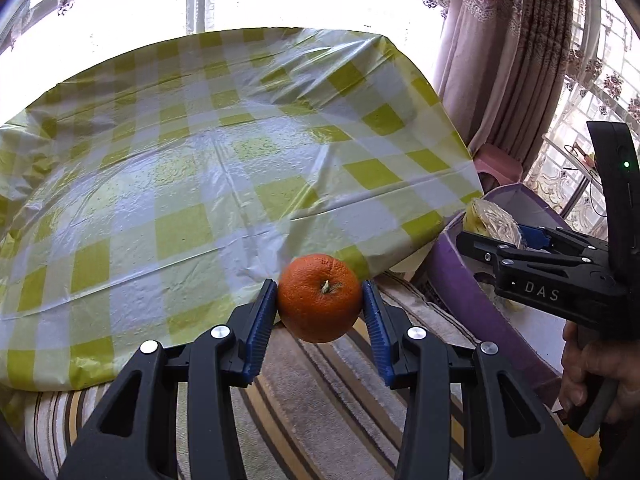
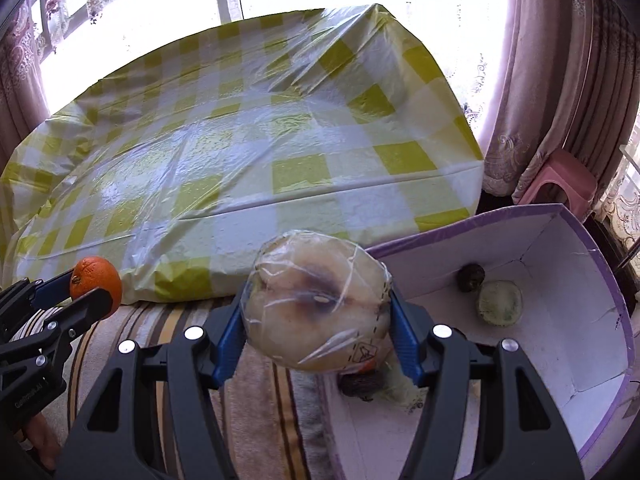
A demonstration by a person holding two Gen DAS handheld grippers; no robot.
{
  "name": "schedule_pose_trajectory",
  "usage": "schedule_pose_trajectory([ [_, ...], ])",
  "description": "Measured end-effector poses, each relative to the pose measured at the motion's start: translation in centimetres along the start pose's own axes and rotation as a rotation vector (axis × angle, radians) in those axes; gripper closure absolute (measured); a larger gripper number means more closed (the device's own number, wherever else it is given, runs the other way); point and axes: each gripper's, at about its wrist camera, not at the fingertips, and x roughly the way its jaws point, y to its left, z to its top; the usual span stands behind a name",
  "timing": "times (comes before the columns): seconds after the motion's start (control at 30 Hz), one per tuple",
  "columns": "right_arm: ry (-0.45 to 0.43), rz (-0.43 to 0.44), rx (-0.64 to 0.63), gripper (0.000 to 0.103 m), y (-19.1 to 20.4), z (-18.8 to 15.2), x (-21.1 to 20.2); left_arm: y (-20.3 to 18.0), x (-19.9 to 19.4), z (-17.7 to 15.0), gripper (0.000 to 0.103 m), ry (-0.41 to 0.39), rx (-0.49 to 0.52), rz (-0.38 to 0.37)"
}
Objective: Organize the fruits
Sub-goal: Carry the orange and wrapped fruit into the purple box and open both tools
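My left gripper (image 1: 320, 300) is shut on an orange (image 1: 320, 298), held in the air over the striped cushion in front of the table's near edge. The orange also shows in the right wrist view (image 2: 96, 282) at the far left. My right gripper (image 2: 318, 312) is shut on a large pale fruit wrapped in clear plastic (image 2: 318, 304), held above the left rim of a purple-edged white box (image 2: 560, 340). In the left wrist view the right gripper (image 1: 492, 240) hangs over that box (image 1: 472, 280) with the wrapped fruit (image 1: 492, 220).
A table with a yellow-and-white checked plastic cover (image 1: 200, 160) fills the middle of both views. The box holds a dark small fruit (image 2: 471, 277), a pale green round fruit (image 2: 500, 303) and more under the gripper. A pink stool (image 2: 560, 184) stands by the curtains.
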Motion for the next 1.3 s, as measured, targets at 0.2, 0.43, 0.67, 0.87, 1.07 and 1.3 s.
schedule_pose_trajectory([
  [0.2,-0.009,-0.109,0.074,0.04,-6.0,0.1,-0.2,-5.0,2.3,1.4,0.062,0.011,0.098,-0.092],
  [0.43,0.01,-0.185,0.13,0.04,-10.6,-0.3,0.5,-11.5,6.0,2.8,0.062,0.049,0.227,-0.179],
  [0.67,0.049,-0.239,0.174,0.04,-13.5,-0.8,1.9,-15.3,8.8,3.0,0.062,0.092,0.321,-0.218],
  [0.87,0.097,-0.267,0.193,0.04,-14.6,-1.5,3.1,-17.1,10.7,2.8,0.062,0.125,0.383,-0.207],
  [1.07,0.124,-0.255,0.237,0.04,-15.3,-1.7,3.9,-17.8,12.5,1.6,0.062,0.161,0.422,-0.187],
  [1.3,0.132,-0.251,0.233,0.039,-15.2,-1.4,4.4,-17.4,12.7,1.3,0.059,0.163,0.408,-0.201],
])
